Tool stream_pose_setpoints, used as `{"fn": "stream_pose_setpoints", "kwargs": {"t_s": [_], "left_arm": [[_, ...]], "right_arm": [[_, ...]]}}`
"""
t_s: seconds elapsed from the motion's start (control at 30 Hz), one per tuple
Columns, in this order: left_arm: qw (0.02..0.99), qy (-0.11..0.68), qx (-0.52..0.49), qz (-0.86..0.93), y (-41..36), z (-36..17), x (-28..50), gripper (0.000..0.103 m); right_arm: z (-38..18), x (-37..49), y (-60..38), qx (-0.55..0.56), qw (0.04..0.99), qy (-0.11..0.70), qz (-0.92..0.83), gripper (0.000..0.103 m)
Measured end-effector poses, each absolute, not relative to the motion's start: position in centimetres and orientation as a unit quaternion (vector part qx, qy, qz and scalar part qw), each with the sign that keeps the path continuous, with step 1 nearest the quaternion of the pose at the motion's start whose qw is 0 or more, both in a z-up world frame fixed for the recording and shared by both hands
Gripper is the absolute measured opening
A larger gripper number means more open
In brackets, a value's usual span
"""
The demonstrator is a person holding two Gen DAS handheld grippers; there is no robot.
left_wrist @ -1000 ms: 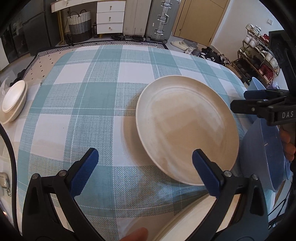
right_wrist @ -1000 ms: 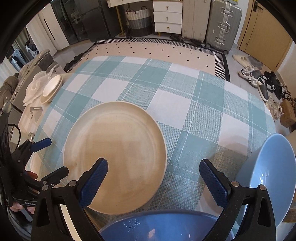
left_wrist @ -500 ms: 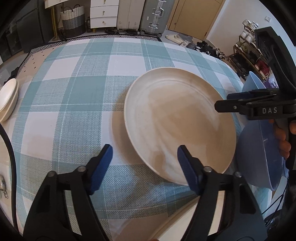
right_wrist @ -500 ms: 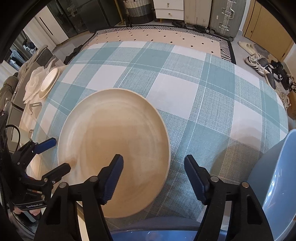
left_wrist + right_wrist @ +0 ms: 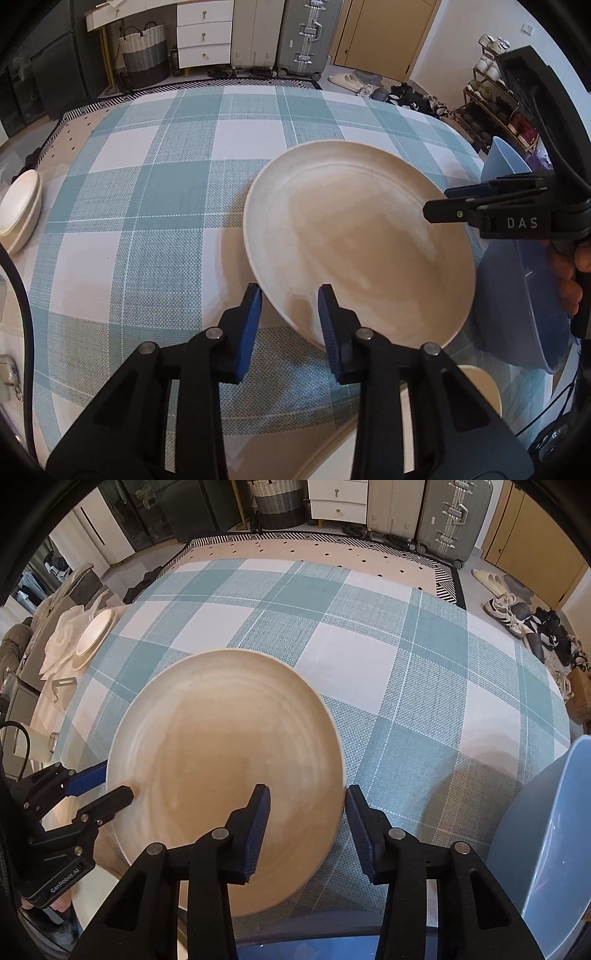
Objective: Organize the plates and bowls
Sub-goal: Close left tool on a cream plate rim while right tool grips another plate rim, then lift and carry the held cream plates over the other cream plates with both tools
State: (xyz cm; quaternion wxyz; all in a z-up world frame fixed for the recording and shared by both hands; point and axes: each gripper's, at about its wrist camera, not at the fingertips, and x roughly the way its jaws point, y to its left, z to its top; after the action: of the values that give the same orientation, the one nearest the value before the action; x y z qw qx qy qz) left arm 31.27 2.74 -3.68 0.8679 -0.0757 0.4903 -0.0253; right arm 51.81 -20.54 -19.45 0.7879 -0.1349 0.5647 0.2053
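Observation:
A large cream plate (image 5: 358,240) is held tilted above the checked tablecloth (image 5: 147,192). My left gripper (image 5: 290,321) is shut on its near left rim, one blue pad on each face. My right gripper (image 5: 308,823) straddles the plate's (image 5: 225,768) right rim, one finger over the plate and one outside the edge, with a gap at the pads. In the left wrist view the right gripper (image 5: 439,206) reaches over the plate's right edge. In the right wrist view the left gripper (image 5: 110,786) grips the left rim.
Blue bowls (image 5: 517,295) sit at the table's right edge, also in the right wrist view (image 5: 554,849). A stack of cream dishes (image 5: 20,210) stands at the far left. Another cream plate (image 5: 476,391) lies under the grippers. Suitcases, drawers and shoes lie beyond the table.
Both grippers have narrowed from wide open around the plate's rim. The left one has closed on the rim. The plate has tilted up off the cloth.

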Motion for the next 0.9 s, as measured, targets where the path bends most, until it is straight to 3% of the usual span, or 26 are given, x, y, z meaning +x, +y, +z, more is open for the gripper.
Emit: {"fn": "stream_pose_setpoints", "kwargs": {"t_s": [0.9], "left_arm": [[0.910,0.412,-0.053,0.009,3.3,2.9,26.6,0.028]], "right_arm": [[-13.3,46.4,-20.0,-0.143,0.843,0.464,0.229,0.044]]}}
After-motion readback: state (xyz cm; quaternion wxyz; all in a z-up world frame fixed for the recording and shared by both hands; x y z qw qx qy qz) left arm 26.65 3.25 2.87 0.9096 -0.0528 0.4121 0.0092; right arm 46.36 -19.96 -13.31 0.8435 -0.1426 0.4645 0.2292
